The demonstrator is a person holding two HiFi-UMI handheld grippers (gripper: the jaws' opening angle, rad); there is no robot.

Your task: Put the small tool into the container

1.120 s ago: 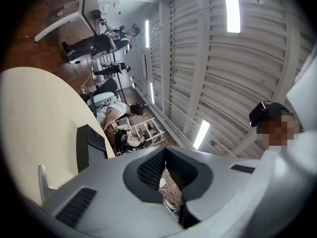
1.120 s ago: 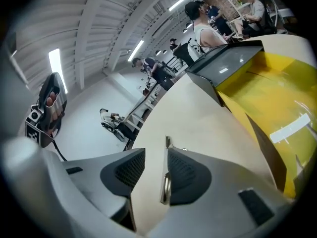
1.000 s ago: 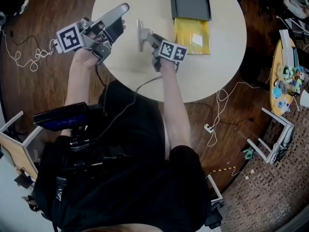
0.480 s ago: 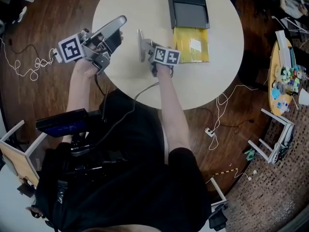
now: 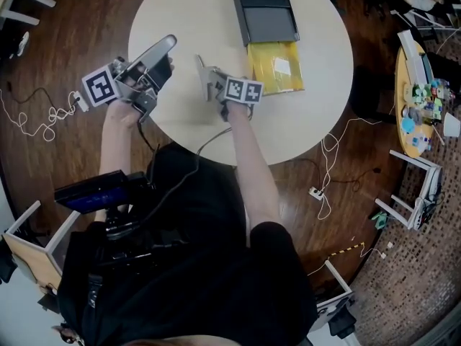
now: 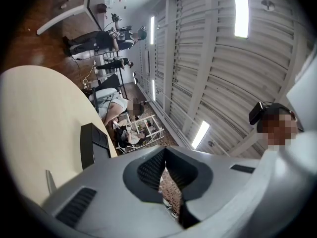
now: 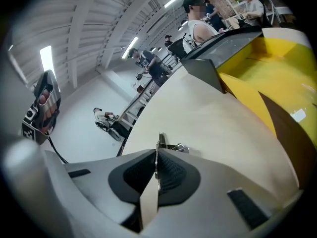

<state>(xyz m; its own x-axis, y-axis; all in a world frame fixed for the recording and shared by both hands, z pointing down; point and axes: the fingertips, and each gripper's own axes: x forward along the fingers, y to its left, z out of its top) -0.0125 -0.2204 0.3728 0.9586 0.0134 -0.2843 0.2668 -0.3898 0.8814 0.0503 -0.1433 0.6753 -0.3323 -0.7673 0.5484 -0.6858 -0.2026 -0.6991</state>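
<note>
On the round cream table [image 5: 310, 114], my right gripper [image 5: 204, 72] points down at the tabletop. Its jaws have just been closing, and the pads now pinch a small thin metal tool [image 7: 159, 144] that sticks out past my right gripper [image 7: 157, 156] just above the table. The container is a dark tray [image 5: 265, 11] with a yellow part [image 5: 276, 67] in front of it, lying to the right of that hand; the yellow part [image 7: 270, 76] fills the right of the right gripper view. My left gripper [image 5: 166, 45] is raised at the table's left edge. Its tip [image 6: 166, 157] is tilted upward, shut and empty.
Cables [image 5: 36, 117] trail over the dark wood floor on the left and cables [image 5: 335, 146] on the right. A side table [image 5: 421, 99] with small colourful items stands at the far right, with white frames [image 5: 410, 193] below it. People stand in the background of both gripper views.
Both hands stay about where they were on the table; the head view has shifted a little. The closing of the right jaws is too small to make out in the head view.
</note>
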